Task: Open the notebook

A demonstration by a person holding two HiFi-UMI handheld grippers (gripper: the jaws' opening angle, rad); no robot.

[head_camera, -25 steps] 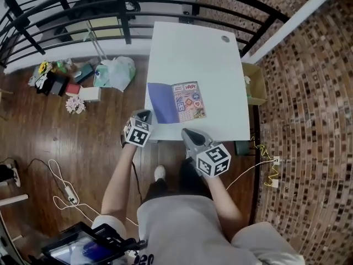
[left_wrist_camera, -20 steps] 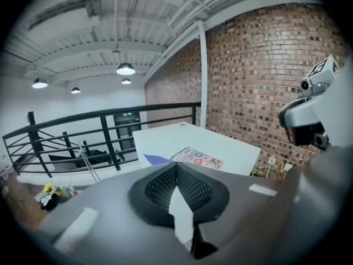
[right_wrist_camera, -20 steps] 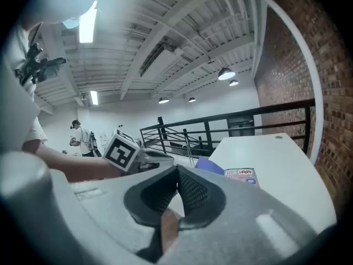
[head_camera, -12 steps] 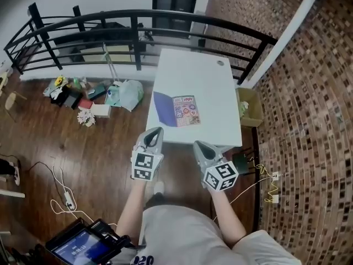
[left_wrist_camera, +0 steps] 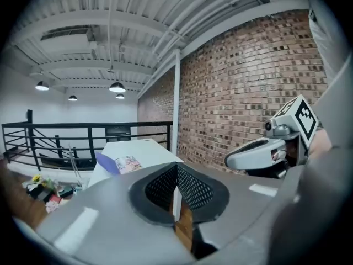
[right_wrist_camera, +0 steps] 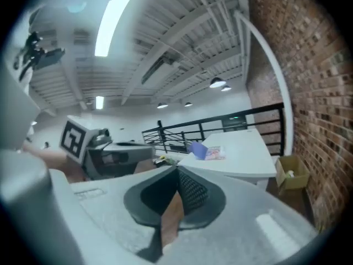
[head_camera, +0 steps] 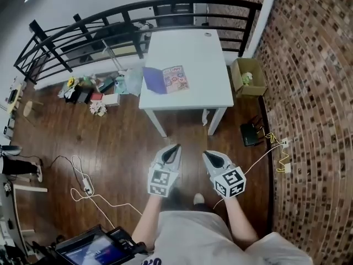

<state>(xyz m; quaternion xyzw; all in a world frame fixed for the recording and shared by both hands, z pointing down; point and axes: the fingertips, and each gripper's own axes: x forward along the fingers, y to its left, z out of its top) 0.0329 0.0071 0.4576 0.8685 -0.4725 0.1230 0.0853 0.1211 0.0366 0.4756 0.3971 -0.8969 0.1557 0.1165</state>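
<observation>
The notebook (head_camera: 164, 79) lies open on the white table (head_camera: 193, 54), near the table's left edge, its purple cover folded out to the left and a sticker-covered page showing. It also shows far off in the left gripper view as the notebook (left_wrist_camera: 118, 163) and in the right gripper view as the notebook (right_wrist_camera: 207, 150). My left gripper (head_camera: 174, 147) and right gripper (head_camera: 207, 154) hang side by side over the wooden floor, well back from the table. Both are shut with nothing between the jaws.
A black railing (head_camera: 110, 26) runs behind the table. Bags, flowers and boxes (head_camera: 91, 90) litter the floor left of the table. A cardboard box (head_camera: 247, 75) stands by the brick wall (head_camera: 309, 93). Cables (head_camera: 83, 186) trail on the floor at left; a laptop (head_camera: 88, 250) sits at bottom left.
Both grippers have pulled back from the table's front edge, and the head view has drawn away too, so the table and open notebook now lie far ahead. Both jaws stay shut.
</observation>
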